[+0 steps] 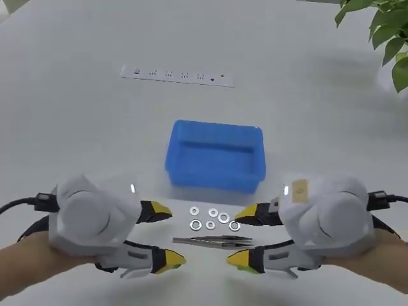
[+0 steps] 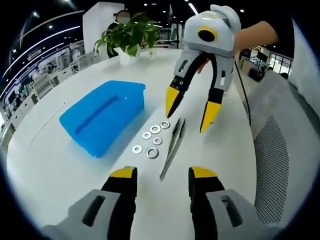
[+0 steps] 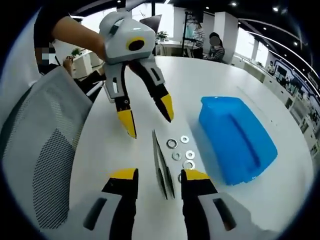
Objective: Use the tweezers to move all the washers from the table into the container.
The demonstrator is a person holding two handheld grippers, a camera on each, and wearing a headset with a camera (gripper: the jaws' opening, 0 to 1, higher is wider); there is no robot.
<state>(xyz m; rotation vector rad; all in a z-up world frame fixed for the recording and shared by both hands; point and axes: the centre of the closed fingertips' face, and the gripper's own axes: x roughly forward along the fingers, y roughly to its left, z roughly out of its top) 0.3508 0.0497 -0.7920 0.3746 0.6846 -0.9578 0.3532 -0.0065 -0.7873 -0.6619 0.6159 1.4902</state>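
Yellow-tipped fingers (image 1: 167,257) of the left gripper (image 1: 164,234) stand wide apart in the head view, holding nothing, and the right gripper (image 1: 242,236) faces it, spread just as wide and just as empty. Between the two lie slim silver metal tweezers (image 1: 213,240), flat on the white table (image 1: 76,127). Six small silver ring-shaped washers (image 1: 213,212) sit in a loose cluster just beyond the tweezers. A blue rectangular plastic container (image 1: 215,153) stands near them on the far side, with a long white power strip (image 1: 178,75) well beyond it and a green leafy plant (image 1: 382,32) at the upper right corner.

From the left gripper view, the left gripper (image 2: 162,175) is wide open above bare table (image 2: 60,165). The tweezers (image 2: 172,142) lie ahead of it, the washers (image 2: 152,153) just beside them and the container (image 2: 102,117) past those. The right gripper (image 2: 191,111) hangs open over the tweezers' far end. A grey mesh chair (image 2: 272,160) stands at the table's edge.

From the right gripper view, the right gripper (image 3: 159,176) straddles the near end of the tweezers (image 3: 161,160) without touching them. The washers (image 3: 172,144) lie between tweezers and container (image 3: 237,137), and the left gripper (image 3: 148,119) is open opposite.
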